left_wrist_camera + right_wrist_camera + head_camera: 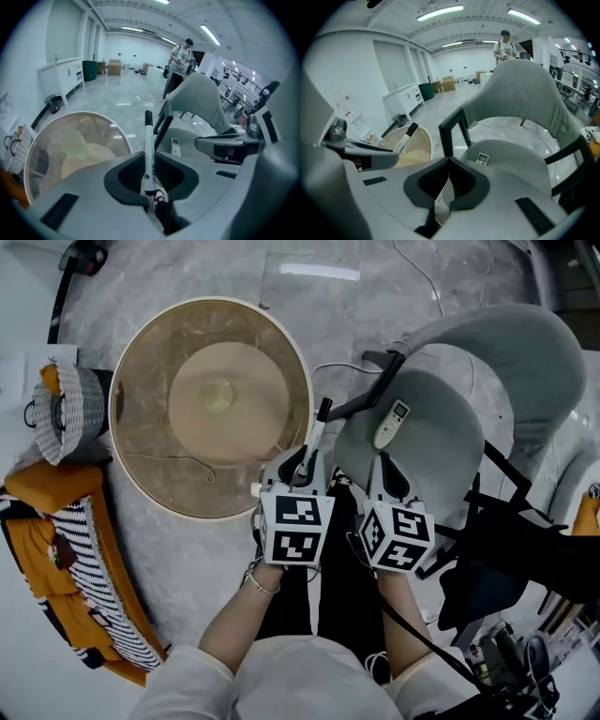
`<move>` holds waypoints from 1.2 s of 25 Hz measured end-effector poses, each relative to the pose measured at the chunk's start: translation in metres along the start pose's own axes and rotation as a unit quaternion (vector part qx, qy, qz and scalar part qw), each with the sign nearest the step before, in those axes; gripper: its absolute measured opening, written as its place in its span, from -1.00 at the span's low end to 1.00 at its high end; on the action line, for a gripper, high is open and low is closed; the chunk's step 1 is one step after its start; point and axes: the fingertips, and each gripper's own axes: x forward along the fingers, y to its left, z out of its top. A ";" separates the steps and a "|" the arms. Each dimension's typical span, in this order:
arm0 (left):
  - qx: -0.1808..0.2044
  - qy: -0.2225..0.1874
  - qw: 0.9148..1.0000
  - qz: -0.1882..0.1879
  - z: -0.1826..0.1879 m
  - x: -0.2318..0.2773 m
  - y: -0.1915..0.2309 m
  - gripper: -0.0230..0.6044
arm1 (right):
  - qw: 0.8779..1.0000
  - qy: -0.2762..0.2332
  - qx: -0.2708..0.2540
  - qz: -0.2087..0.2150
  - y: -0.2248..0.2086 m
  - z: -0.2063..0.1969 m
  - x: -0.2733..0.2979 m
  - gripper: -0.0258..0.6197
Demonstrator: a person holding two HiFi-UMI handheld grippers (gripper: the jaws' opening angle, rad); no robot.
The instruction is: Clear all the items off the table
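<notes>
- The step in hand looks like carrying: the left tongs (307, 463) pinch a marker (148, 150) near its lower end. The capped tip sticks up and forward past the jaws.
- The marker is therefore off the counter (150, 427) and in the air, above the gap between the counter's near rim and the chair (450, 465).
- No loose item shows on the round, glass-topped counter from the head view, so the clearing seems close to done.
- A remote (391, 423) lies face up on the chair seat, which suggests the seat is where cleared things are being put.
- The right tongs (449, 161) are pressed together with nothing between them. They hang over the front of the chair seat, just short of the remote.
- The next move probably calls for bringing the left tongs over the seat, lowering them and spreading the jaws, so the marker lands flat beside the remote and not on it.
- A round marker on a dished seat may roll, so a low release would be safer.
- Pose: both tongs are held close in front of the body, side by side and nearly touching, pointing forward and steeply down.
- The person's forearms (234, 615) reach out from the bottom of the head view, elbows tucked in.
</notes>
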 end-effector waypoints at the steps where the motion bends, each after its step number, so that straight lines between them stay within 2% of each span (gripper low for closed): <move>1: 0.015 0.002 1.000 -0.010 0.007 0.003 -0.015 -0.70 | 1.000 -0.004 0.012 -0.010 -0.012 0.002 -0.005 -0.84; 6: 0.080 0.015 0.995 -0.059 0.025 0.024 -0.096 -0.70 | 0.996 -0.016 0.071 -0.050 -0.080 0.002 -0.022 -0.84; 11: 0.122 0.031 0.989 -0.082 0.026 0.054 -0.150 -0.70 | 0.991 -0.016 0.109 -0.077 -0.135 -0.013 -0.031 -0.84; 20: 0.103 0.070 0.988 -0.093 -0.007 0.120 -0.214 -0.70 | 0.987 -0.001 0.128 -0.100 -0.213 -0.051 -0.032 -0.84; 30: 0.107 0.098 0.986 -0.084 -0.040 0.189 -0.229 -0.70 | 0.981 0.018 0.157 -0.111 -0.259 -0.090 0.007 -0.84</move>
